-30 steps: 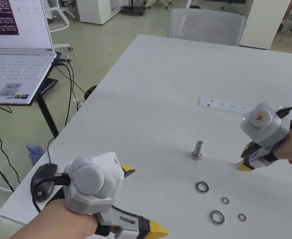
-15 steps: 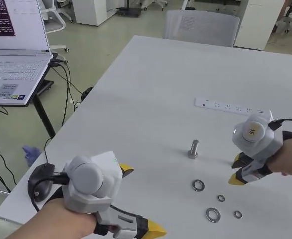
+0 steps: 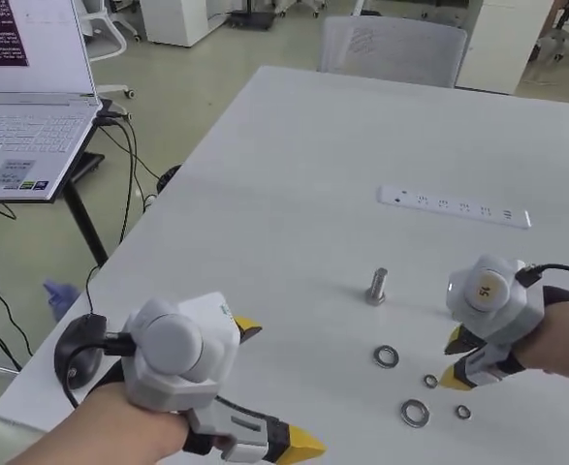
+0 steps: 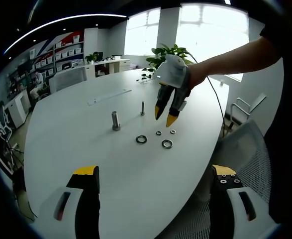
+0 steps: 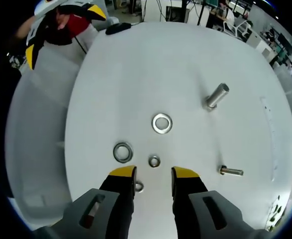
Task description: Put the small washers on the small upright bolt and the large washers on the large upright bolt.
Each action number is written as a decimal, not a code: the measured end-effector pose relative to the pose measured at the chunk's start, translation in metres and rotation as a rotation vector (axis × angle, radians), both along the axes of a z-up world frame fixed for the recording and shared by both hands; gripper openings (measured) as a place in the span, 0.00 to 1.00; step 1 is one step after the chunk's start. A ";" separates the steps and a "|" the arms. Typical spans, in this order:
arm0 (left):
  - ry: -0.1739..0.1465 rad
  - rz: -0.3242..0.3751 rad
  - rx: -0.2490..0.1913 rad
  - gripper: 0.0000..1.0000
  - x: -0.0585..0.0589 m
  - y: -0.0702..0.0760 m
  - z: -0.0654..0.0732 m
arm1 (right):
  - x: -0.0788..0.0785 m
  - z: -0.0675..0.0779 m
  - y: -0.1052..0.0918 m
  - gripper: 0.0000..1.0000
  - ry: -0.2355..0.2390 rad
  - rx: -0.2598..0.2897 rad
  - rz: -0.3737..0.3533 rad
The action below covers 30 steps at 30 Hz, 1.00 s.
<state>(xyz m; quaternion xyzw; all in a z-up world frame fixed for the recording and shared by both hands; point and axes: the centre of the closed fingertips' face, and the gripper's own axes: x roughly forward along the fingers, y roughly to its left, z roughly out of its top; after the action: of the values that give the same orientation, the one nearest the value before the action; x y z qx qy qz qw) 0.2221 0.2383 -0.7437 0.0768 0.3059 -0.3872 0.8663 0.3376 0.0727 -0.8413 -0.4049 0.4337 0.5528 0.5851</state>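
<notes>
The right hand-held gripper (image 5: pixel 154 173) hovered above the white surface (image 3: pixel 294 194), its jaws partly apart and holding nothing. Just ahead of its tips lay a small washer (image 5: pixel 154 161), and a second small washer (image 5: pixel 139 187) was half hidden beside one jaw. A large washer (image 5: pixel 123 152) lay near them, and another large washer (image 5: pixel 162 123) lay farther on, toward the large upright bolt (image 5: pixel 216 96). The small upright bolt (image 5: pixel 230 172) stood near the gripper, off to one side. All four washers lay flat, none yet on a bolt. The left hand-held gripper (image 4: pixel 154 172) hung back near the surface's edge, its jaws wide apart and empty.

The washers looked like thin metal rings, so they were probably light, rigid and slick. Lying flush on a smooth top, they would likely skid away from a closing jaw. The surest hold seemed to be across the outer rim, with a tip set down on either side. The small ones offered little edge, so a narrow opening and a gentle squeeze seemed wise. Gripping near one edge would leave the hole free for the bolt.
</notes>
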 end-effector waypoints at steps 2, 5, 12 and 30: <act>0.001 0.003 -0.005 0.92 0.000 0.000 0.000 | 0.001 -0.003 0.000 0.30 -0.001 0.000 0.000; 0.003 0.004 -0.002 0.92 0.000 0.001 0.000 | 0.003 -0.008 0.002 0.29 -0.002 0.005 -0.004; 0.006 -0.001 0.000 0.91 0.000 0.000 -0.001 | 0.006 -0.025 0.005 0.29 -0.004 0.007 -0.014; 0.014 -0.002 0.002 0.91 0.000 0.004 -0.003 | 0.004 -0.037 0.004 0.28 -0.005 -0.011 -0.007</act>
<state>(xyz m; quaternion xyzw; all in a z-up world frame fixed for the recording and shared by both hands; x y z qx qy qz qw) 0.2218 0.2425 -0.7466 0.0750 0.3122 -0.3882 0.8638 0.3416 0.0764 -0.8781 -0.4078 0.4369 0.5473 0.5859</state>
